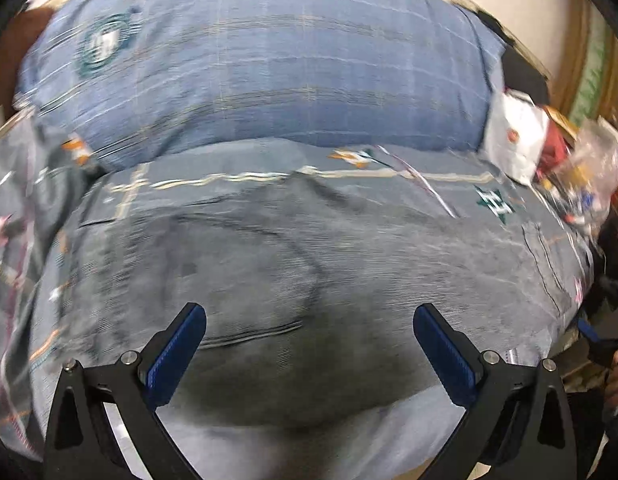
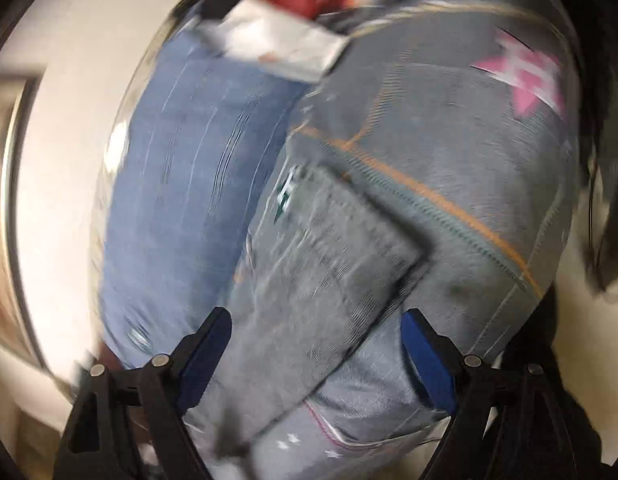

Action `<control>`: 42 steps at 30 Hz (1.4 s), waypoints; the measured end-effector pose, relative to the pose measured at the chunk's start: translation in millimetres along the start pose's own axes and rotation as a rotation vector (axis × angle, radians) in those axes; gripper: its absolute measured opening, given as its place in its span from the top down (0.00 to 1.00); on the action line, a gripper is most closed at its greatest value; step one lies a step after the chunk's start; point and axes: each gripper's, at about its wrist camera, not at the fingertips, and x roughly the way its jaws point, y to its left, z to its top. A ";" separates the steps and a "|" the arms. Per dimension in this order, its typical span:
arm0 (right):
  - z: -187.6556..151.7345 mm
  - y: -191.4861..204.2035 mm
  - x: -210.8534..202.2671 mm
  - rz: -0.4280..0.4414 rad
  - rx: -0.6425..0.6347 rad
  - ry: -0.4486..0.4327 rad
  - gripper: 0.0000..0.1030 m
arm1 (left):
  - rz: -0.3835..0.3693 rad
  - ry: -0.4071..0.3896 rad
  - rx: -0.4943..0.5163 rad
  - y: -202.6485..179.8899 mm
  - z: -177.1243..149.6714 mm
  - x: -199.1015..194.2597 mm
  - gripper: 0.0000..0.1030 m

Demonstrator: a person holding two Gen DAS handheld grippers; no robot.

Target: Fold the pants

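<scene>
Both views are heavily motion-blurred. A grey patterned bedspread (image 1: 449, 200) covers the bed, with cream and orange lines and green and pink star motifs. A large blue plaid pillow (image 1: 261, 60) lies along its far side. The pants (image 1: 245, 272), dark grey, lie spread flat on the bedspread directly ahead of the left gripper (image 1: 309, 344); seam lines are faintly visible. In the right wrist view the pants (image 2: 333, 280) show as a grey panel with a squared corner, running between the fingers of the right gripper (image 2: 317, 344). White paper (image 1: 513, 136) and red items sit at the pillow's right end. Left gripper: fingers spread wide, nothing between them. Right gripper: fingers likewise apart, above the fabric; contact cannot be determined.
</scene>
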 end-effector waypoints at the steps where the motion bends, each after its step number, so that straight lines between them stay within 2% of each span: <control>1: 7.4 -2.3 3.1 -0.022 -0.001 0.019 0.14 | -0.010 0.007 0.017 -8.4 2.3 6.3 0.00; 6: 21.4 -12.9 35.4 -0.126 0.007 0.112 0.15 | -0.046 0.056 0.055 -38.3 5.3 30.5 0.00; 11: 21.7 -19.4 59.6 -0.146 0.027 0.164 0.26 | -0.039 0.071 0.064 -39.0 3.0 35.9 0.00; 17: 19.1 -17.7 61.7 -0.180 0.022 0.132 0.29 | -0.070 0.078 0.020 -43.0 13.8 41.0 0.00; 19: 18.1 -13.7 61.6 -0.179 0.037 0.119 0.29 | -0.096 0.077 0.019 -52.8 18.4 41.8 0.00; 22: 20.1 -11.7 64.4 -0.184 0.045 0.116 0.29 | -0.091 0.085 0.039 -72.1 21.8 51.0 0.00; 24: 20.5 -12.0 62.6 -0.195 0.032 0.117 0.31 | -0.049 0.163 0.073 -86.3 19.9 73.2 0.00; 26: 20.6 -9.1 61.6 -0.273 -0.010 0.111 0.58 | 0.039 0.258 0.129 -99.6 11.0 103.2 0.00; 27: 21.1 -10.0 63.1 -0.285 -0.019 0.119 0.73 | 0.070 0.288 0.154 -103.6 7.2 111.9 0.00; 28: 22.2 -9.4 62.4 -0.286 -0.030 0.124 0.74 | 0.098 0.274 0.182 -108.6 5.4 112.2 0.00; 29: 22.0 -7.3 63.0 -0.293 -0.053 0.127 0.74 | 0.094 0.255 0.171 -110.8 8.0 104.0 0.01; 31: 21.2 -3.7 64.9 -0.311 -0.079 0.127 0.75 | -0.009 0.217 0.126 -116.3 19.8 82.3 0.01; 32: 20.9 -2.3 65.8 -0.317 -0.084 0.125 0.75 | -0.016 0.193 0.134 -118.9 22.9 76.3 0.01; 34: 19.9 1.7 67.5 -0.335 -0.106 0.121 0.75 | 0.047 0.125 0.183 -130.3 31.4 70.0 0.01; 35: 19.5 4.0 68.4 -0.344 -0.120 0.122 0.75 | 0.080 0.136 0.194 -133.6 32.7 77.4 0.01; 37: 18.4 9.2 69.9 -0.364 -0.154 0.122 0.77 | 0.180 0.221 0.243 -137.6 27.1 109.7 0.00; 38: 17.3 12.6 70.8 -0.374 -0.172 0.122 0.77 | 0.204 0.260 0.270 -138.6 19.4 127.1 0.00; 39: 16.8 16.8 71.0 -0.388 -0.197 0.119 0.79 | 0.193 0.212 0.257 -136.1 18.9 123.5 0.00; 42: 6.6 48.5 71.9 -0.440 -0.337 0.082 0.81 | 0.241 0.202 0.316 -144.2 16.8 118.5 0.00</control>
